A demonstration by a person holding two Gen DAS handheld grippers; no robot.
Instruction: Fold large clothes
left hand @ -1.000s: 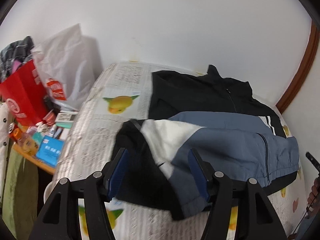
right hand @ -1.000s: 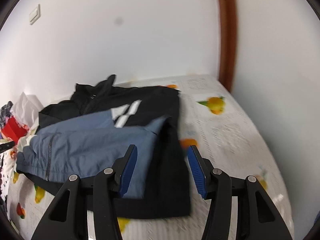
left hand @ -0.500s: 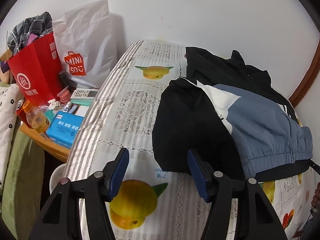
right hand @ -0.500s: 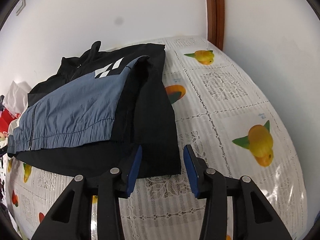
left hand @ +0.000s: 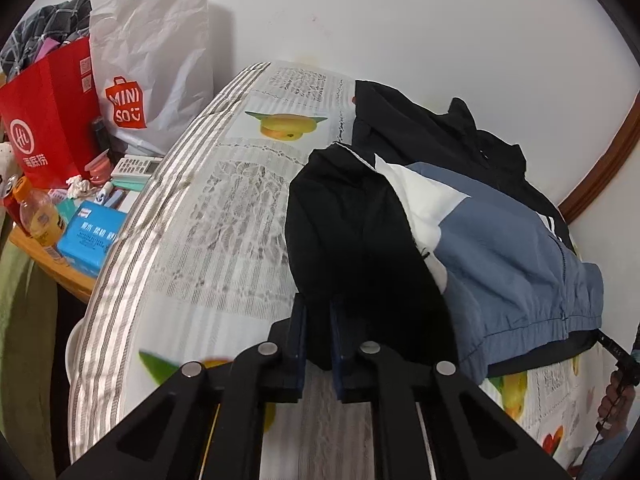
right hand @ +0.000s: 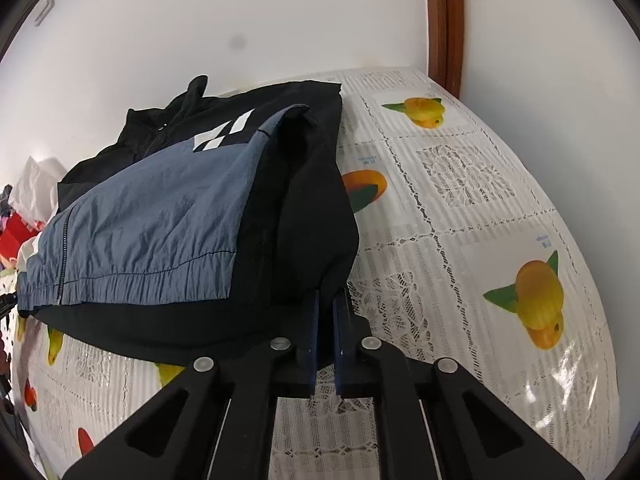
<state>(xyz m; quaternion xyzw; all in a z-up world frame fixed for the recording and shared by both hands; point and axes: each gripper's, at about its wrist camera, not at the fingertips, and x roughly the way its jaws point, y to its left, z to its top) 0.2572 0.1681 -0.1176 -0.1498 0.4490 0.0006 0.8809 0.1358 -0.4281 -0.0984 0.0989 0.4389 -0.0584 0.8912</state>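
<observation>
A black, blue and white jacket (left hand: pixel 500 248) lies folded on a table covered by a fruit-print lace cloth (left hand: pixel 224 220). My left gripper (left hand: pixel 318 320) is at the near left corner, its jaws closing with the black sleeve fabric pinched between the blue pads. In the right wrist view the jacket (right hand: pixel 160 220) spreads to the left over the cloth (right hand: pixel 460 280). My right gripper (right hand: pixel 326 312) is at the near right black corner, jaws closing, with fabric caught between the pads.
Left of the table, a low wooden side table holds a red bag (left hand: pixel 44 120), a white shopping bag (left hand: pixel 156 52), a bottle (left hand: pixel 38 216), a blue box (left hand: pixel 92 236) and a remote (left hand: pixel 136 166). A brown door frame (right hand: pixel 444 20) stands at the back right. A hand (left hand: pixel 616 392) shows at the right edge.
Both grippers came down to the jacket's near edge. Their jaws went from wide open to nearly together, each taking black fabric at a near corner.
</observation>
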